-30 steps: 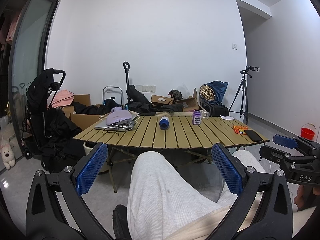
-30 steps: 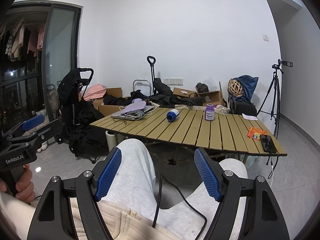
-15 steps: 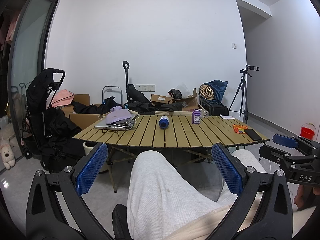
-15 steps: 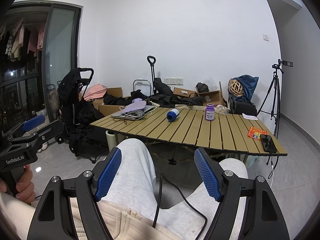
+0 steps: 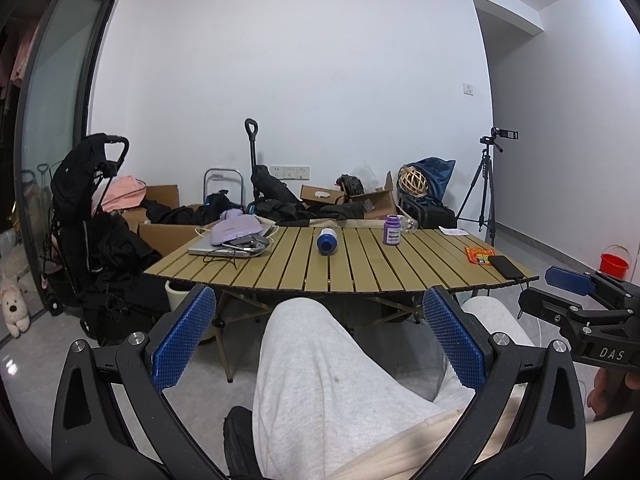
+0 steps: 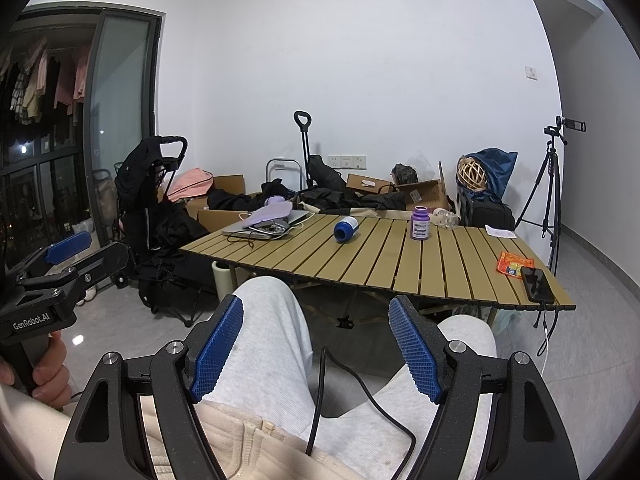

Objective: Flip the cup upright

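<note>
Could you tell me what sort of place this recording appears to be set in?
Probably a spare room in a home, used for storage and recording. A folding slatted table holds a blue cup lying on its side, a stroller and open cardboard boxes line the wall, and a camera tripod stands in the corner.

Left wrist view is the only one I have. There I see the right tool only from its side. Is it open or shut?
Observer: Open. In the right wrist view the right tool has its two blue pads wide apart, and nothing is held between them.
Operator: Is something close to it that could catch when I move forward?
Observer: Yes. A black cable runs down just beyond the pads, in the middle of the gap. Your view does not show it.
</note>
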Demonstrator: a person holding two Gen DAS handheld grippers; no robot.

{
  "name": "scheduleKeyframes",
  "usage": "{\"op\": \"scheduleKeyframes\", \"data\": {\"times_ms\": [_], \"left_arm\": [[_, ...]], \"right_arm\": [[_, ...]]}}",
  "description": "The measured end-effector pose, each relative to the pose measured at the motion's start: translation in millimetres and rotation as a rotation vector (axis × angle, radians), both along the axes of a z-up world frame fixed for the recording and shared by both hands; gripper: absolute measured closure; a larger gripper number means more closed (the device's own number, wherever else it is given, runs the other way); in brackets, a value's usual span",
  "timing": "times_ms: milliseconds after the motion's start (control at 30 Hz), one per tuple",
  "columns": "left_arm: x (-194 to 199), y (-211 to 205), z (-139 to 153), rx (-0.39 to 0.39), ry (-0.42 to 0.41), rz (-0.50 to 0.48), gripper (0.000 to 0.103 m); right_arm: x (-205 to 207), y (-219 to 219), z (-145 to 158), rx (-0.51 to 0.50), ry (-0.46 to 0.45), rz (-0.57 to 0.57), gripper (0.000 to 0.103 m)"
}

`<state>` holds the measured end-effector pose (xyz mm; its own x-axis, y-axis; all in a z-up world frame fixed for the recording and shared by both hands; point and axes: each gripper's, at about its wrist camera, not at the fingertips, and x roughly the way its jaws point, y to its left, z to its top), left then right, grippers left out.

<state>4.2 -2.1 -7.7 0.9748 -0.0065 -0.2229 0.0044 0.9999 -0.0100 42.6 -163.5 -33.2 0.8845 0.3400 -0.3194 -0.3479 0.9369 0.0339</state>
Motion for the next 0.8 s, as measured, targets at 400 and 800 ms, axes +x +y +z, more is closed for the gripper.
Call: {"op": "scheduleKeyframes", "data": {"times_ms": [400,800], "left_arm": [[148,-1,0,0.099,0.137,-0.092,0.0],[377,54,-20,-0.111,0.324,-0.048,0.0]], "right_arm": [[131,2,-13,-0.102,0.05,0.018,0.023],[364,45,-19,-0.098,0.209,0.078,0.023]]}}
